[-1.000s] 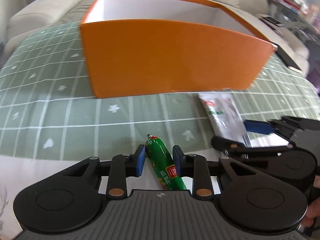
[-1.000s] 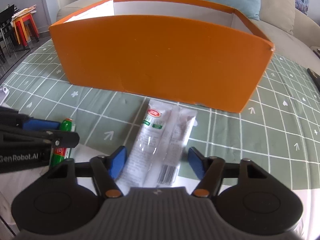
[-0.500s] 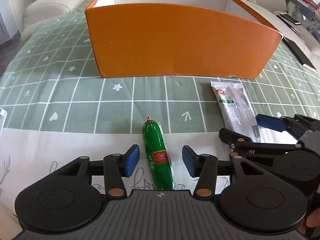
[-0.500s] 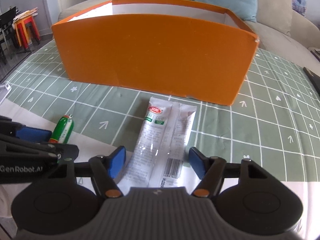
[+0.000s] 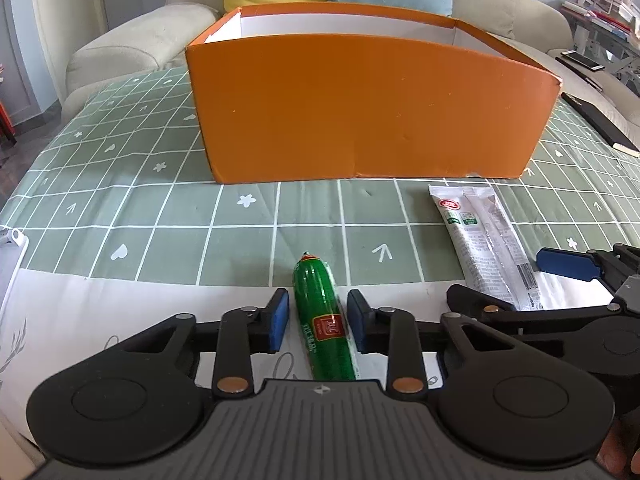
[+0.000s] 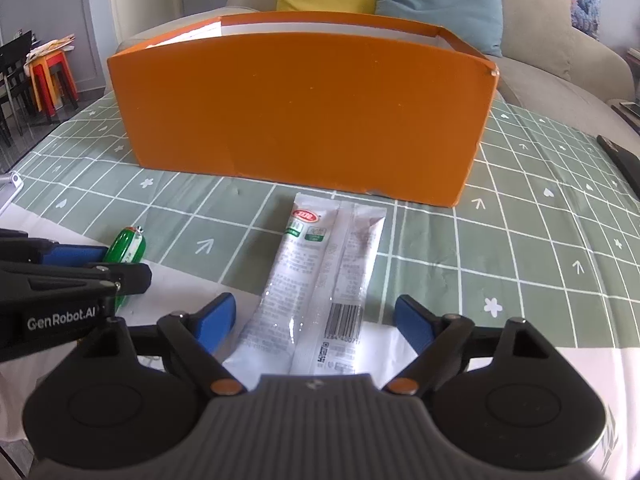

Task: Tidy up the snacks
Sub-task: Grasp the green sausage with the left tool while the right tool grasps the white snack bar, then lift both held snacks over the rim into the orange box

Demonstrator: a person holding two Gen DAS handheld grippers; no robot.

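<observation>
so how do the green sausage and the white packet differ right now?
The green sausage is a round, opaque green stick with a red label; the white packet is flat, wider and partly see-through. The sausage sits between the closing pads of the left gripper, right pad touching; the packet lies between the opening pads of the right gripper, untouched. Both lie on the tablecloth before the orange box.

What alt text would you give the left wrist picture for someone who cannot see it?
A handheld left gripper points down at a green sausage snack lying between its closing blue pads, which do not yet press it. Behind stands an open orange box on a green checked cloth. To the right lies a white snack packet, beside the right gripper.
</observation>
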